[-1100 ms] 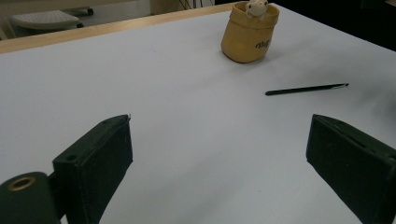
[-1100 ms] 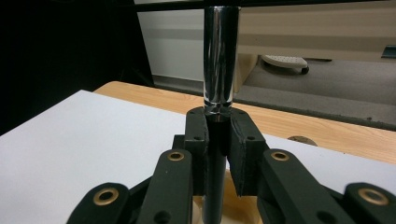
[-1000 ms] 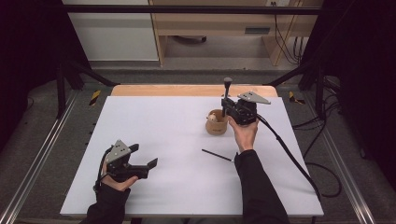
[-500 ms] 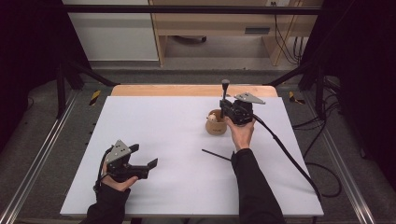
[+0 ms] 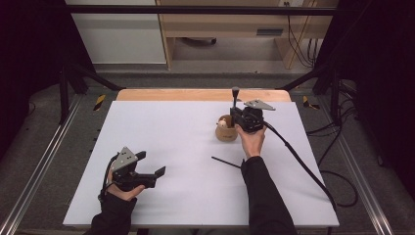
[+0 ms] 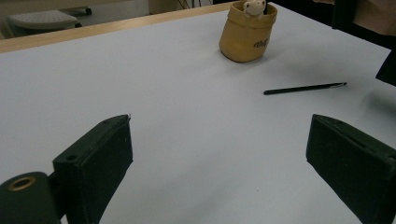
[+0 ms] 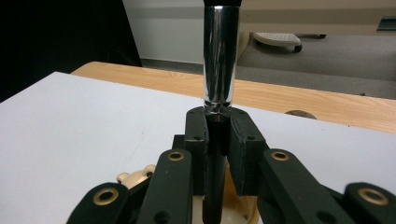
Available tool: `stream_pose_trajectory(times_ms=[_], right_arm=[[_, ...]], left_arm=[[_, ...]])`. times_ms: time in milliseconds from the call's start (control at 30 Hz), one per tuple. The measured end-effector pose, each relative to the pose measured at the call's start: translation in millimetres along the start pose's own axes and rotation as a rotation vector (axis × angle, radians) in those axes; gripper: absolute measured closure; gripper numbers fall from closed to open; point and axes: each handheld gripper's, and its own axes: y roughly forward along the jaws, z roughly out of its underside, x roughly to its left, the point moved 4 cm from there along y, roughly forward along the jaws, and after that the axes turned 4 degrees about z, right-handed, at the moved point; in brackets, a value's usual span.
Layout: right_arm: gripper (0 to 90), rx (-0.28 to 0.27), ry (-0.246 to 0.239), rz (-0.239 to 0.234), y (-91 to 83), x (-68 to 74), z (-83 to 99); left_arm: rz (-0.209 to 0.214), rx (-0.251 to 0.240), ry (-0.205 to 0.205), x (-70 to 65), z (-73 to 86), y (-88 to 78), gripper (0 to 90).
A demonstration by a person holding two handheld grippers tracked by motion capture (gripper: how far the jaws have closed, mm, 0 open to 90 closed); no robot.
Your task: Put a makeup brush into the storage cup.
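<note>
**Brush held upright over a small tan pot**

A brush [image 7: 219, 65] with a shiny metal collar and a dark handle stands upright between the jaws of the right gripper [image 5: 243, 117], which are pressed together on its handle just below the metal part. In the high view the brush's dark tip rises above the gripper, near the far right part of the white worktop [image 5: 186, 142]. Directly below the gripper sits a small tan pot [image 5: 226, 129], its soft wall printed with a dark word that is too small to read; a pale, rounded little figure [image 6: 254, 6] pokes out of its top. The lower end of the brush handle points down into the pot's opening in the right gripper view; whether it touches anything inside cannot be told. The person's right hand [image 5: 252, 141] grips the tool from behind, a black cable trailing off to the right edge of the worktop.

A thin black stick [image 6: 304, 87] lies flat on the worktop, near the pot on the person's side and apart from it.

Well away, at the near left corner, the left gripper [image 5: 147, 175] rests low over the bare worktop in the left hand [image 5: 122, 192], its jaws spread wide with nothing between them.
</note>
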Motion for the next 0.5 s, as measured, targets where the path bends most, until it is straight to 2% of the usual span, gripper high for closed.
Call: stream_pose_trajectory(times_ms=[267,500], right_arm=[[79.1,0.02,0.015,0.005,2.9,-1.9,6.9],[79.1,0.036,0.004,0.004,4.8,-2.6,11.5]], left_arm=[[-0.002,-0.001,0.003,-0.4,-0.1,0.0,6.5],[-0.001,0.002,0.004,-0.3,0.2,0.2,6.5]])
